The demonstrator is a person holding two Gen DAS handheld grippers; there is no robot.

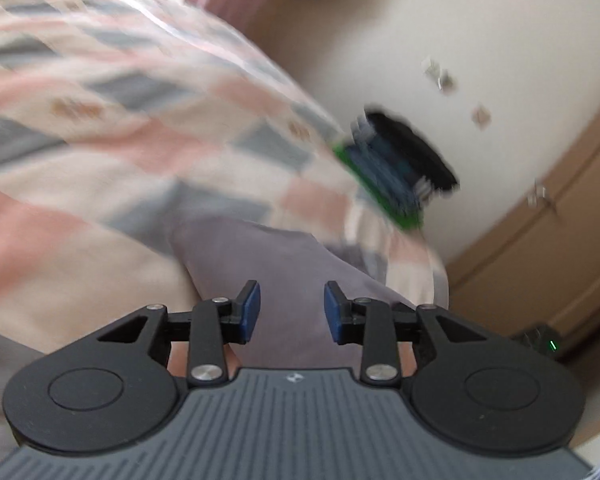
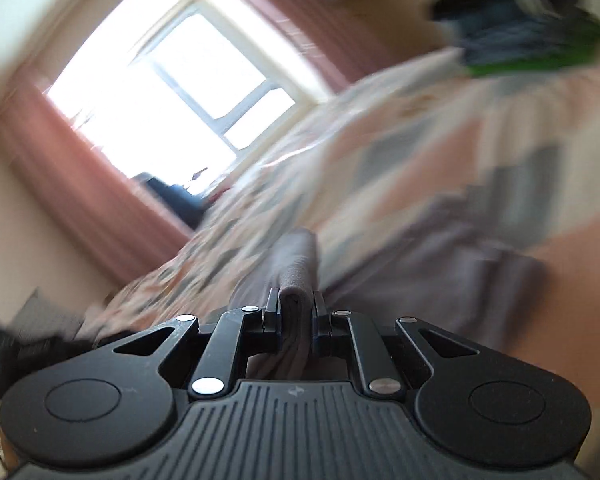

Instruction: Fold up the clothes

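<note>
Window (image 2: 188, 92) right view only, stack (image 1: 396, 168) both

One grey garment (image 1: 284, 264) is counted, spread on one bed (image 1: 100, 128) under a patchwork cover. One stack of folded clothes (image 1: 400, 168) is seen at the far right of the bed. Two tongs are counted, left (image 1: 292, 312) and right (image 2: 296, 312). One window (image 2: 188, 80) and two pink curtains (image 2: 80, 184) are seen.
</note>
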